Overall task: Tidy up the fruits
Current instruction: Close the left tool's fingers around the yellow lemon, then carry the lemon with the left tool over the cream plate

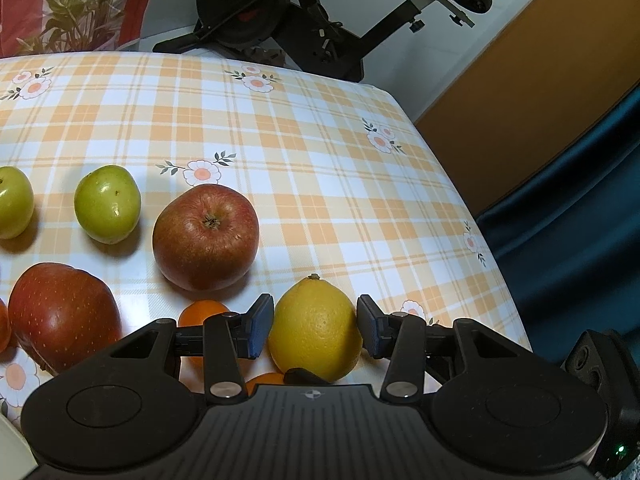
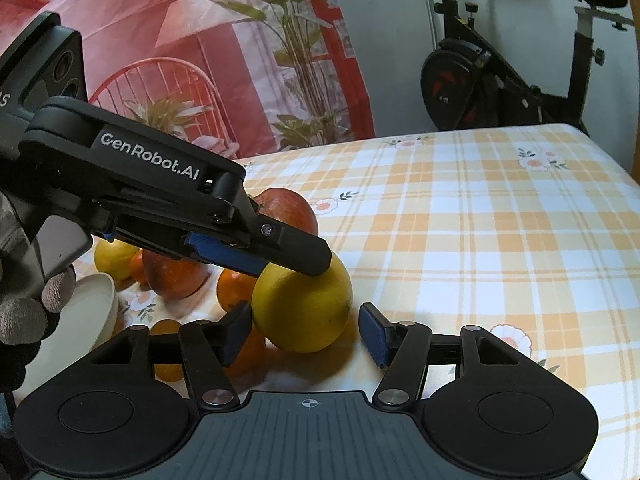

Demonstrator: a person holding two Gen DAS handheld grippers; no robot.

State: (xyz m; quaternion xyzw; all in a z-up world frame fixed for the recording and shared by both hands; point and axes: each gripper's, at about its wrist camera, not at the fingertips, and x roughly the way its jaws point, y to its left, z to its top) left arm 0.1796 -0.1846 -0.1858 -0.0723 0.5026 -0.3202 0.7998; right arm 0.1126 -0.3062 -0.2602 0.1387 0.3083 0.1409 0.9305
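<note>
Through my left wrist camera, my left gripper [image 1: 315, 326] straddles the lemon [image 1: 315, 330]: both blue ribbed pads sit at its flanks, the left pad touching the rind, the right one so close that I cannot tell whether it presses. The lemon is dimpled, matte yellow, with a small nub on top, resting on the glossy checked tablecloth [image 1: 320, 152]. To its right the cloth runs bare to a rounded table edge, with a dark blue curtain [image 1: 580, 240] beyond it. To the left the room is crowded: a dull red apple [image 1: 206, 236] just behind, a larger shiny red apple [image 1: 60, 316] at the near left, two smooth green fruits [image 1: 107, 204] in a row, and small oranges [image 1: 200, 314] tucked behind my left finger.

Through my right wrist camera, my right gripper [image 2: 304, 332] also brackets the same lemon [image 2: 304, 308], jaws apart: the left pad is at the rind, the right pad stands clear with cloth showing between. My left gripper [image 2: 298, 258] comes in from the upper left, one black finger lying across the lemon's top. Oranges [image 2: 234, 288] crowd the lemon's left, with a white bowl's rim [image 2: 96, 300] farther left. The right half of the table lies open to its far edge.
</note>
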